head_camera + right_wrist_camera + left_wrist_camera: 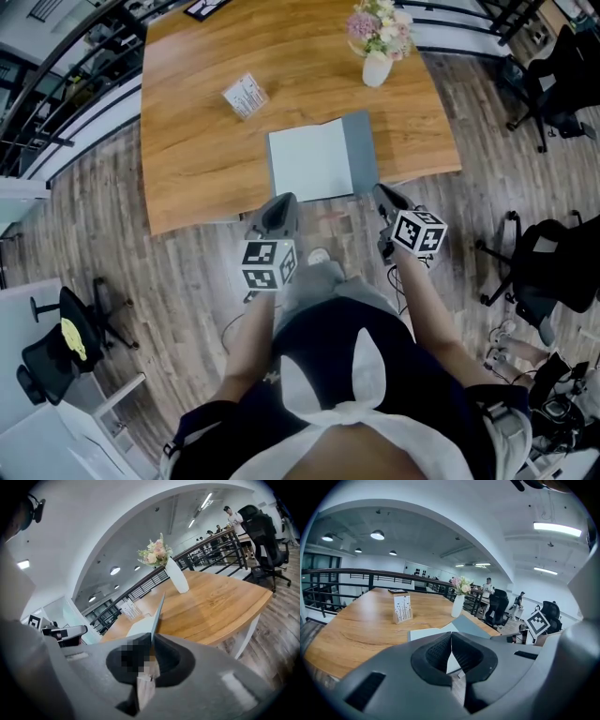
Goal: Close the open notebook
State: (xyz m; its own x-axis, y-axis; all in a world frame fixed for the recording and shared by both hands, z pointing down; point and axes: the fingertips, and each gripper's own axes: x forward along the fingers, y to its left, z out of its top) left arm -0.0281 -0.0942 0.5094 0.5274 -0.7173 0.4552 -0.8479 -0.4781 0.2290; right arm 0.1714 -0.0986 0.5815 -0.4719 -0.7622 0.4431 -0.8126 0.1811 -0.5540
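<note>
On the floor at the far left stands a black office chair (pixel 56 349), well apart from the table. The wooden table (pixel 197 150) carries a small printed card stand (pixel 246 96) left of its middle, upright and beyond the notebook.

The left gripper (pixel 284 200) points at the near left part of the notebook (pixel 309 166); its jaws are pressed together at the tips with nothing between them, and the white page shows just past them in the left gripper view (pixel 451 637). Whether the tips touch the page I cannot tell.

The notebook lies open at the table's near edge, just ahead of both grippers; its white page lies flat on the wood, and its grey cover (pixel 360 150) on the right is raised off the table at a tilt.

The right gripper (pixel 382 193) is at the cover's near right corner; its jaws are clamped on the cover's thin edge, which rises edge-on from between the pads in the right gripper view (pixel 158 613); the marker cube (pixel 417 232) sits behind the jaws.

Beyond the cover, near the far right of the table, stands a white vase of flowers (pixel 377 66), upright and well apart from the notebook; further right, on the floor, more black office chairs (pixel 548 267).
</note>
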